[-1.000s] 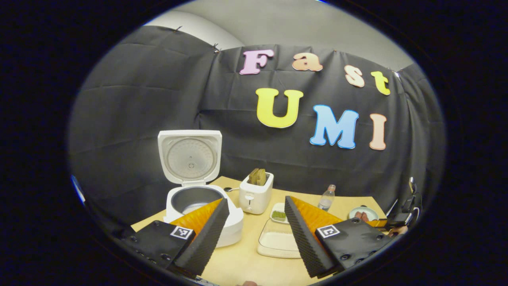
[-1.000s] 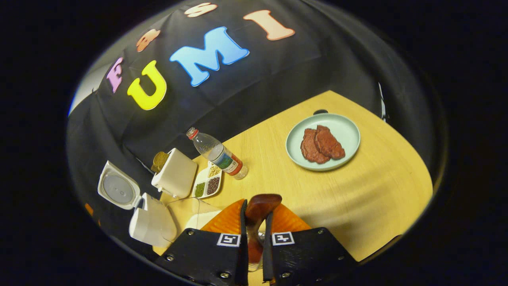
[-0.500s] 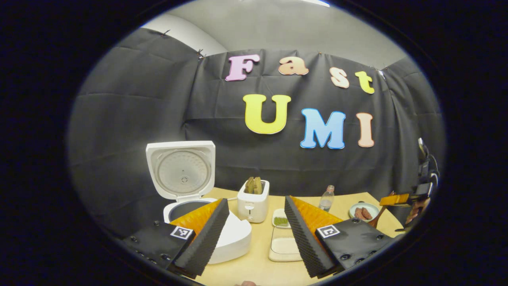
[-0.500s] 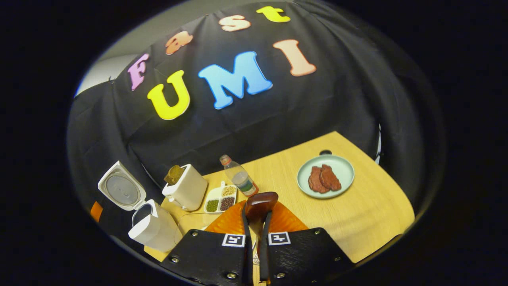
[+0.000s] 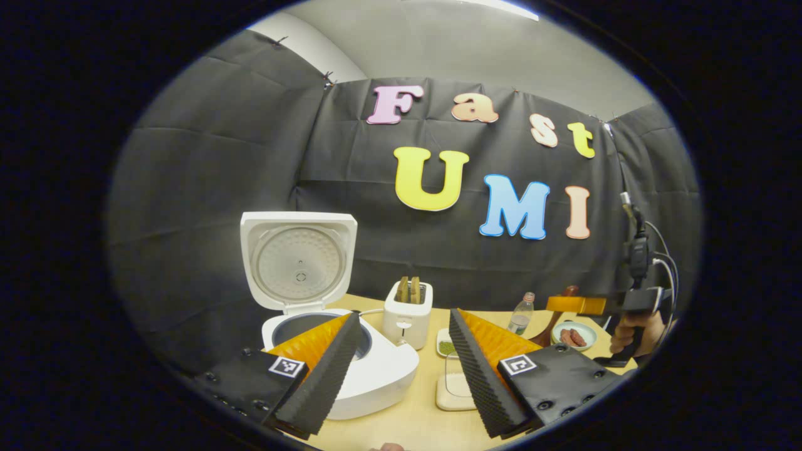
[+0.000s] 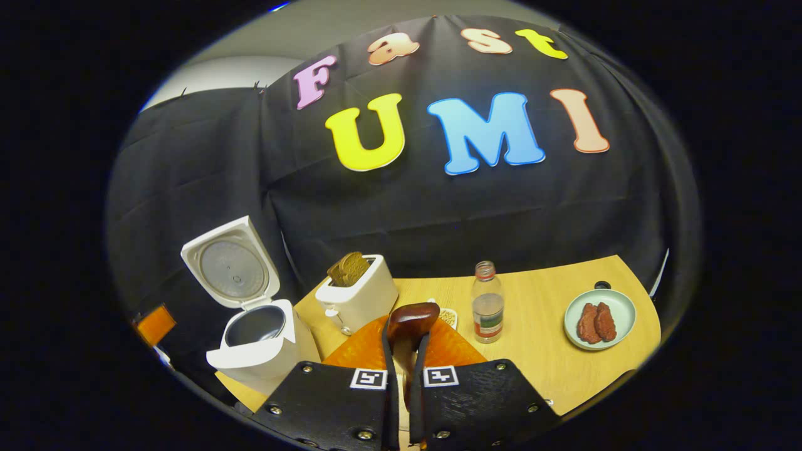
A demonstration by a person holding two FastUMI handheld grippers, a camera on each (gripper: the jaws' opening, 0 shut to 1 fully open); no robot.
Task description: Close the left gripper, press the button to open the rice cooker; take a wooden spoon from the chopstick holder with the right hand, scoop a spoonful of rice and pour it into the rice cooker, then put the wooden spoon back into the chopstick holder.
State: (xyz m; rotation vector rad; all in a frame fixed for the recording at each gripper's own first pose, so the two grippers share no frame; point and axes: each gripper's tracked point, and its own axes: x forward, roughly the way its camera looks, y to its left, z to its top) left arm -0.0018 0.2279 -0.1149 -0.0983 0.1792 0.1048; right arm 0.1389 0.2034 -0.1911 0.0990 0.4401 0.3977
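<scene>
While the right gripper [image 6: 404,351] is clamping its two fingers on the spoon [image 6: 410,321], the bowl of that spoon is sticking up just past the fingertips, above the counter [image 6: 545,369]. From the left gripper view, the same gripper [image 5: 579,305] is showing far to the right, with a hand [image 5: 633,329] gripping its handle and the spoon [image 5: 554,318] slanting down from it, well apart from the cooker [image 5: 351,369].

Its lid [image 5: 299,260] is standing upright and open, and the pot's mouth is lying bare beneath it. The left gripper [image 5: 401,369] is hanging with its fingers spread wide apart, holding nothing; its left finger is overlapping the cooker's front in that view.

A toaster [image 5: 408,313] with bread in its slots is sitting just right of the cooker. A clear tray [image 5: 454,391] is lying between the left gripper's fingers, with a small dish [image 5: 445,343] of grains behind it. A bottle [image 6: 487,310] is standing upright between toaster and plate [image 6: 617,305], and the plate is carrying two reddish slices. I cannot make out the chopstick holder.
</scene>
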